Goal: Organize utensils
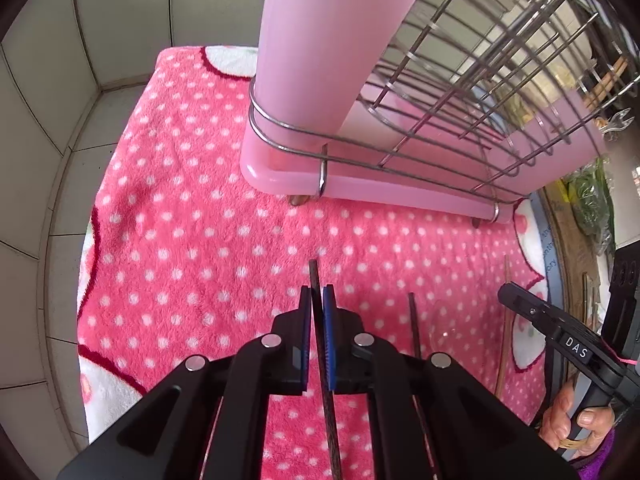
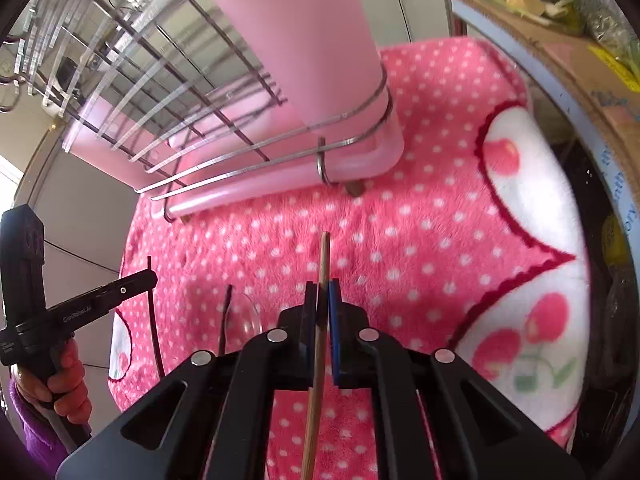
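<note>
The left gripper [image 1: 317, 294] fingers pinch a thin dark chopstick [image 1: 314, 278], its tip just past them. The right gripper [image 2: 322, 290] fingers clamp a pale wooden chopstick [image 2: 324, 252]. Beyond both stands a pink wire-framed dish rack [image 1: 360, 168] on a polka-dot blanket [image 1: 192, 216].

Below me a pink polka-dot blanket [image 1: 192, 208] with cherry patches; tiled wall [image 1: 48, 128] left of it, cardboard box [image 2: 560, 52] of greens to its right.
</note>
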Demonstrator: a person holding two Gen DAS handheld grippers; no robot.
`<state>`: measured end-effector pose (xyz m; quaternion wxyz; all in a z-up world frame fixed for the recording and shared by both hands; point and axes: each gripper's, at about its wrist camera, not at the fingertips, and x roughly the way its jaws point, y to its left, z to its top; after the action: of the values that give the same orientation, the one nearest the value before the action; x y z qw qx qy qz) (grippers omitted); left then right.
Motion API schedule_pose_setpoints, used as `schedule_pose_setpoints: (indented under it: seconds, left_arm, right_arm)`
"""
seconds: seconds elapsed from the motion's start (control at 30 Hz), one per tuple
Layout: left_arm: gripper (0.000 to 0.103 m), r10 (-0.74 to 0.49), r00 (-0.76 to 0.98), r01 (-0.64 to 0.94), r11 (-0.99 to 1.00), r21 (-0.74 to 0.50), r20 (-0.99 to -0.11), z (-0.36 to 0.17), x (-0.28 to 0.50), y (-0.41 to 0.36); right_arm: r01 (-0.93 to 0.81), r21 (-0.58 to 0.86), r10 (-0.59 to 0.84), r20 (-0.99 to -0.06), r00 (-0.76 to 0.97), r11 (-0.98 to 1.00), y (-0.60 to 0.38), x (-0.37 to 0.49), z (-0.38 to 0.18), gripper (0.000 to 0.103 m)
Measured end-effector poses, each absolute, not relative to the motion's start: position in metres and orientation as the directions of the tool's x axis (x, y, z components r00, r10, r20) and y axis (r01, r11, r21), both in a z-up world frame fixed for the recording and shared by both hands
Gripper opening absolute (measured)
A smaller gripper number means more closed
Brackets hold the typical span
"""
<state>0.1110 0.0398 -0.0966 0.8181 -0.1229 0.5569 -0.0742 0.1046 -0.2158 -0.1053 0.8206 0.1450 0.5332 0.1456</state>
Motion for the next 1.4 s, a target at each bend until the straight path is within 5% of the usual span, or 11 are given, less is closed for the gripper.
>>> schedule_pose_setpoints:
  seconds: [0.7, 1.4]
  left_arm:
    - [0.004, -0.322, 0.623, 0.074, 0.932, -0.356, -0.713, -0.017, 0.062, 0.068]
    - [0.004, -0.316, 0.737, 0.088, 0.922, -0.378, -0.597, 0.038, 0.051, 0.086]
  right_arm:
    - [-0.16, 0.376, 0.376, -0.619, 0.689, 0.912, -0.234, 0.053, -0.009, 0.006]
    - [-0.193, 0.317, 0.341, -0.521, 0.782, 0.928, -0.239, 0.05, 0.042, 0.006]
